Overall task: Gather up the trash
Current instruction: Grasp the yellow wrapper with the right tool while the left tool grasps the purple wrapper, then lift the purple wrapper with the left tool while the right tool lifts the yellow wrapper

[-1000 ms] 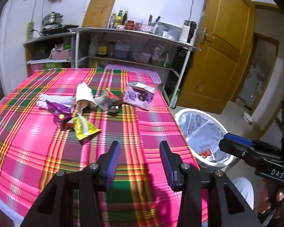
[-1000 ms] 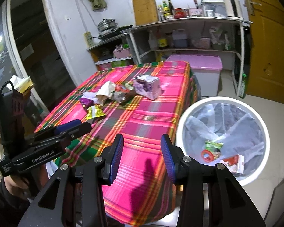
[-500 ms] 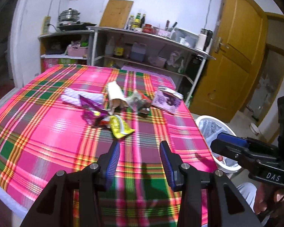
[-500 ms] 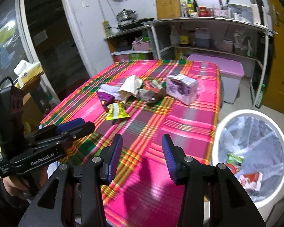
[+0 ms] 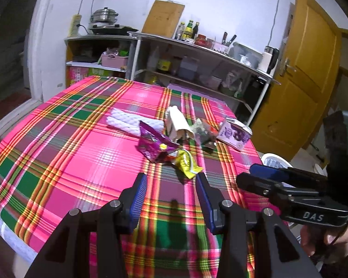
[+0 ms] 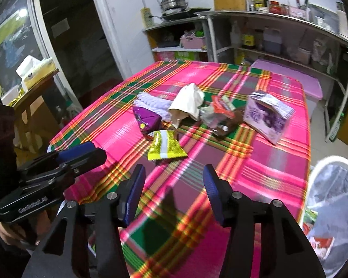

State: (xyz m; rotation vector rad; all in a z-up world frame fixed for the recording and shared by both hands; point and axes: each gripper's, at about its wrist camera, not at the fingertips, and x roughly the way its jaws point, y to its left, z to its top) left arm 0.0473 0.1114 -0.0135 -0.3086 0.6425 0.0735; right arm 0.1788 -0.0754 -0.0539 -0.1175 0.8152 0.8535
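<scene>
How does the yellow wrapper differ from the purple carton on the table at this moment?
The yellow wrapper lies flat and crumpled on the plaid tablecloth; the purple carton is a rigid box that stands up off it. The yellow wrapper is the piece nearest both grippers; the purple carton lies farther back, nearest the bin-side edge. The wrapper is yellow-green with a pale stripe; the carton is lilac with a dark picture. Neither is held.

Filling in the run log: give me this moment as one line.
left gripper: open, empty | right gripper: jaws just opening, empty | yellow wrapper: on tablecloth, nearest | trash bin: beside table
</scene>
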